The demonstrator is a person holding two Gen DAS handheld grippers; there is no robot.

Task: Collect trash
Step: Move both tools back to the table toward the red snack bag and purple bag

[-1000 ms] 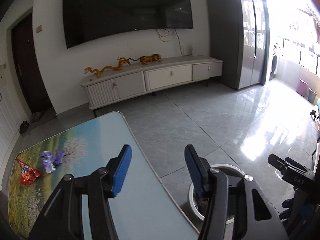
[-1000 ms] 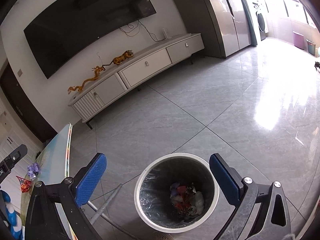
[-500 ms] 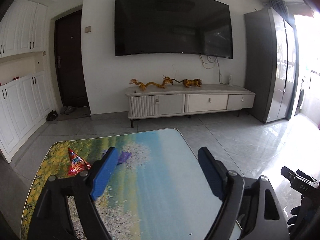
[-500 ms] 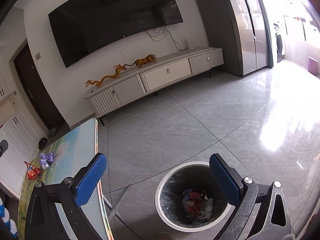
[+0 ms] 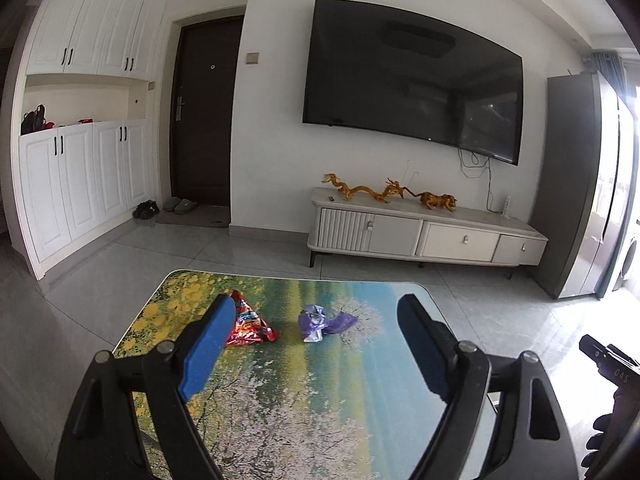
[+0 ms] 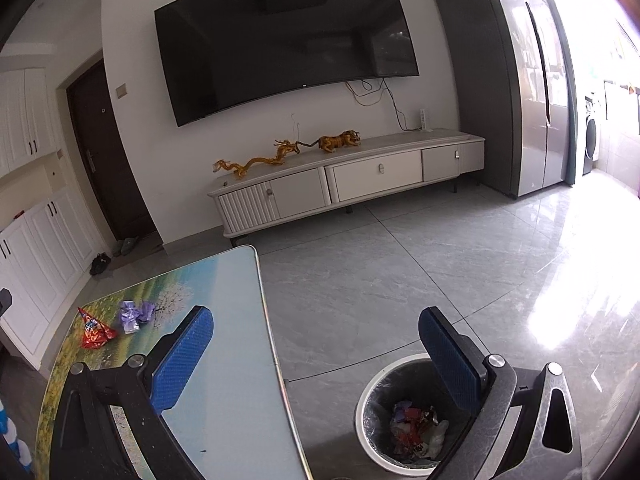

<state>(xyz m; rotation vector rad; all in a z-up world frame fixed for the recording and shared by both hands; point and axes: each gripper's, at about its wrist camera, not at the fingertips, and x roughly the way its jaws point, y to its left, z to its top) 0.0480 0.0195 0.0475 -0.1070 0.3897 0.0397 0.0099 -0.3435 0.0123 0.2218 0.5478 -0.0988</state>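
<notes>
A red snack wrapper and a crumpled purple wrapper lie on the landscape-print table; both also show in the right wrist view, the red one and the purple one. My left gripper is open and empty above the table, facing the wrappers, the left finger partly covering the red one. My right gripper is open and empty, over the gap between the table's right edge and a white trash bin on the floor that holds several wrappers.
A white TV cabinet with golden figurines stands against the far wall under a large TV. A grey fridge is at right. White cupboards and a dark door are at left. Grey tiled floor surrounds the table.
The left gripper has swung left from the bin side to face the table and the two wrappers. The right gripper has tilted up and left; the bin now sits lower right.
</notes>
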